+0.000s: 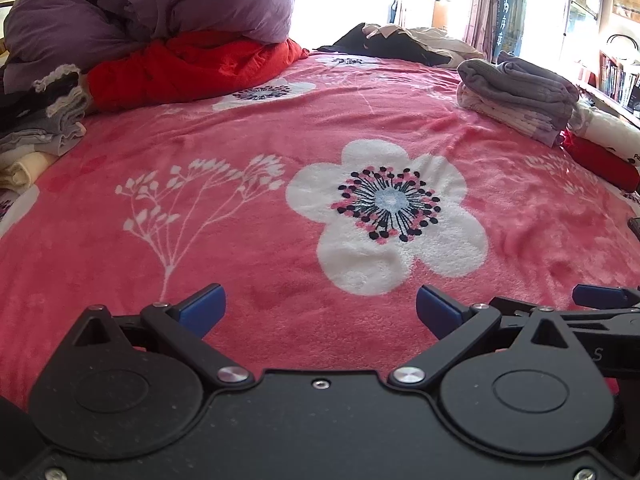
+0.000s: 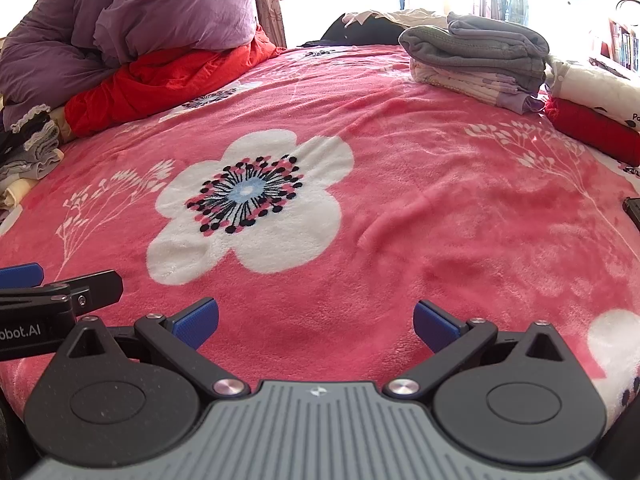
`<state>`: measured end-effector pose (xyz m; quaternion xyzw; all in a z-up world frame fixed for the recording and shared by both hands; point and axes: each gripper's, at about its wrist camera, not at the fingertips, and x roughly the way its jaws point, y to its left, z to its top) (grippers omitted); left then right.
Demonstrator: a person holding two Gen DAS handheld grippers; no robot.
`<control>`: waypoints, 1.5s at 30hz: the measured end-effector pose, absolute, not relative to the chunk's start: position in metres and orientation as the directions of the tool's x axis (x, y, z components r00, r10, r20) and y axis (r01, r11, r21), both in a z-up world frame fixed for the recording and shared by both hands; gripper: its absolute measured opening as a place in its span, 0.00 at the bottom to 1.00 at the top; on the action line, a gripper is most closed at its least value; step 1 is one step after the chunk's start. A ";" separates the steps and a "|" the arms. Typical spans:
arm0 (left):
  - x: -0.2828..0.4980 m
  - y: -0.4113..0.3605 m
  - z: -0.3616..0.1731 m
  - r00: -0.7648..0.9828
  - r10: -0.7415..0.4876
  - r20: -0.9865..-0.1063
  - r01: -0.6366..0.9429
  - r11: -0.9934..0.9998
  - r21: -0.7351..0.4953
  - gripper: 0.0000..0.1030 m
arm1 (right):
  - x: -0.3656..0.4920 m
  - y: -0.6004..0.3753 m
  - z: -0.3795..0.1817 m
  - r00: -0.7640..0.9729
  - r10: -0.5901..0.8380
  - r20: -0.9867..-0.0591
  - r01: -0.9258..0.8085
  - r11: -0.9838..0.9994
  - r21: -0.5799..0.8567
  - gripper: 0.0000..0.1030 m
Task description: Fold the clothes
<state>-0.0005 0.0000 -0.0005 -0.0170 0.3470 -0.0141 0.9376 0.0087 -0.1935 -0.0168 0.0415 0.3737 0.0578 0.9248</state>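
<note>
Both tongs, left [image 1: 320,310] and right [image 2: 316,322], gape empty over the pink blanket [image 1: 280,128]; the folded grey stack [image 2: 480,52] beyond its white flower [image 2: 248,200] looks soft, light; best pinched at a hem.

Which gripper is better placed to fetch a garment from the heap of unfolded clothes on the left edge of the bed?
Left, probably. The left gripper sits on the side of the unfolded heap; the right gripper is beside it, farther away. Both are open and empty over the pink blanket.

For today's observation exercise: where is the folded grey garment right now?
The folded grey garment tops a small stack at the far right of the pink floral blanket, left of a white cushion.
</note>
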 end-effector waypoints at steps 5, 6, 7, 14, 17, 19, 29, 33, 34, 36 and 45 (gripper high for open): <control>-0.001 0.000 -0.001 0.762 -0.039 -0.646 0.022 0.999 -0.035 1.00 | 0.008 -0.193 -0.017 0.710 0.140 -0.690 -0.073 0.989 0.125 1.00; -0.002 0.000 -0.002 0.763 -0.040 -0.645 0.023 0.999 -0.034 1.00 | 0.008 -0.193 -0.017 0.711 0.140 -0.690 -0.073 0.989 0.125 1.00; -0.002 0.000 -0.002 0.764 -0.040 -0.644 0.025 0.999 -0.032 1.00 | 0.009 -0.194 -0.017 0.711 0.140 -0.689 -0.074 0.989 0.125 1.00; 0.000 0.000 -0.003 0.760 -0.044 -0.649 0.023 0.999 -0.041 1.00 | 0.009 -0.191 -0.017 0.722 0.128 -0.680 -0.073 0.991 0.109 1.00; 0.001 0.000 -0.002 0.758 -0.043 -0.651 0.022 0.999 -0.041 1.00 | 0.008 -0.193 -0.017 0.720 0.130 -0.681 -0.074 0.991 0.111 1.00; 0.001 0.001 -0.002 0.758 -0.042 -0.651 0.021 0.999 -0.040 1.00 | 0.009 -0.193 -0.016 0.720 0.130 -0.681 -0.074 0.991 0.111 1.00; 0.001 0.000 -0.002 0.758 -0.039 -0.651 0.019 0.999 -0.038 1.00 | 0.010 -0.195 -0.016 0.718 0.133 -0.683 -0.073 0.991 0.116 1.00; 0.001 -0.001 -0.003 0.756 -0.039 -0.653 0.019 0.999 -0.037 1.00 | 0.010 -0.194 -0.018 0.717 0.133 -0.685 -0.073 0.991 0.116 1.00; 0.001 -0.001 -0.003 0.756 -0.039 -0.653 0.018 0.999 -0.038 1.00 | 0.010 -0.194 -0.019 0.716 0.133 -0.685 -0.072 0.991 0.116 1.00; 0.002 -0.001 -0.004 0.755 -0.038 -0.654 0.018 0.999 -0.038 1.00 | 0.010 -0.194 -0.019 0.716 0.132 -0.685 -0.072 0.991 0.116 1.00; 0.003 -0.001 -0.004 0.754 -0.039 -0.656 0.019 0.999 -0.038 1.00 | 0.011 -0.194 -0.020 0.715 0.130 -0.687 -0.071 0.991 0.114 1.00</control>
